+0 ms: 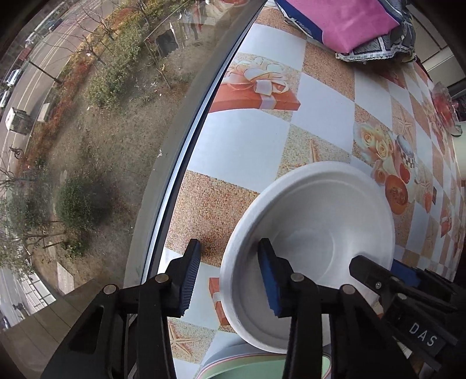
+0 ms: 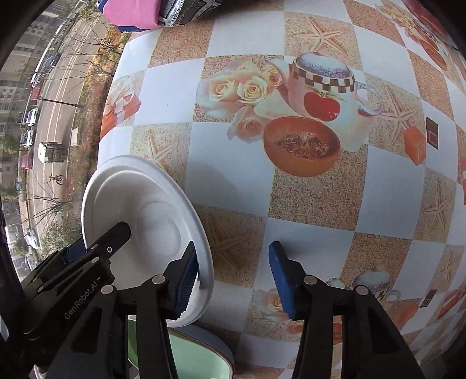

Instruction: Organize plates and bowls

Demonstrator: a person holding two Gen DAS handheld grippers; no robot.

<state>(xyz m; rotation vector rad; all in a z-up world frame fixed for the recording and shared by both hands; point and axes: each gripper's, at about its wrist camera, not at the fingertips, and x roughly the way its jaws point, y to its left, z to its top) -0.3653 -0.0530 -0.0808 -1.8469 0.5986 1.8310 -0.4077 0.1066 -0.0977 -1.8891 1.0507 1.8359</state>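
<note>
A white foam bowl lies open side up on the patterned tablecloth, by the window edge. My left gripper points down and straddles its near-left rim: one pad hangs inside the bowl, the other outside, with a strip of cloth showing between that pad and the rim. My right gripper straddles the opposite rim. Its inner pad lies against the rim and its outer pad stands well clear over the cloth. Each gripper also shows in the other's view. Neither pair of pads pinches the bowl.
A green bowl with a blue rim lies just below the white one, their edges overlapping in view. Folded pink and blue cloth lies at the far end. A glass dish stands far right. The window frame borders the table.
</note>
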